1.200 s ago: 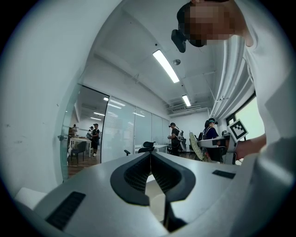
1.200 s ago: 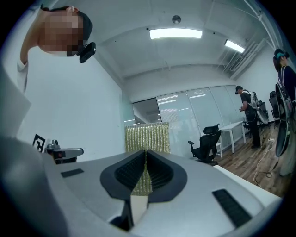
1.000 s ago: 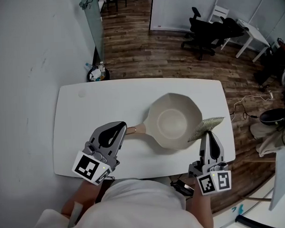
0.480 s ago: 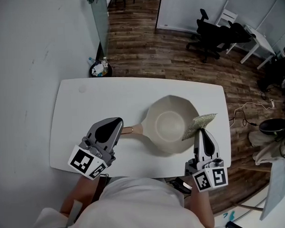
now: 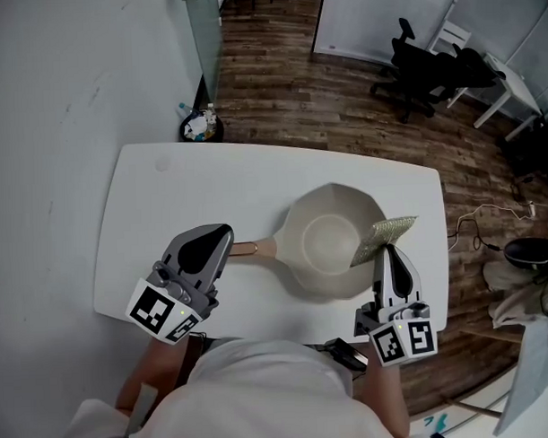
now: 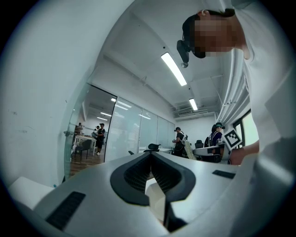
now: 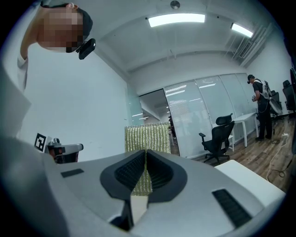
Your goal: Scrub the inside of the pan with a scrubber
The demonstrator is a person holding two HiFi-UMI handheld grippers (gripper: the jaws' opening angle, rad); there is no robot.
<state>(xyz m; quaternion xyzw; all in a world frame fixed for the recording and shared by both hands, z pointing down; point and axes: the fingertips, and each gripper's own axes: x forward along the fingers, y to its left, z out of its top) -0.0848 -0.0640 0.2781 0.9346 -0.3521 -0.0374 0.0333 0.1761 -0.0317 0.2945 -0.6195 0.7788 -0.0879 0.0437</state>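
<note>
Pan (image 5: 333, 241) position logged first: cream-coloured, upright on the white table (image 5: 192, 198), right of centre, beyond both of your grippers. Nearest you, your white shirt (image 5: 271, 393) fills the bottom of the head view, with the left marker cube (image 5: 161, 312) and right marker cube (image 5: 404, 341) just ahead of it. Your left gripper (image 5: 227, 233) points up and to the right toward the pan's handle (image 5: 260, 250). Its 2 jaws are drawn fully together, tips meeting, in the left gripper view. The handle's near end runs in under those tips; whether the pads pinch it or only lie over it, neither view lets you read. Your right gripper (image 5: 389, 253) is clamped on the scrubber (image 5: 389, 234), 1 flat gold-green glittery sheet standing on edge between the pads and sticking out well past the tips. In the head view the scrubber lies over the pan's right rim, its lower left corner overlapping the rim; contact not confirmed. Past the table's far edge come a wood-plank floor (image 5: 279, 97), a small bin (image 5: 202, 126) of bottles by the wall and a glass partition (image 5: 205, 36). Black office chairs (image 5: 430, 51) and a white desk (image 5: 512, 84) stand farthest off.
</note>
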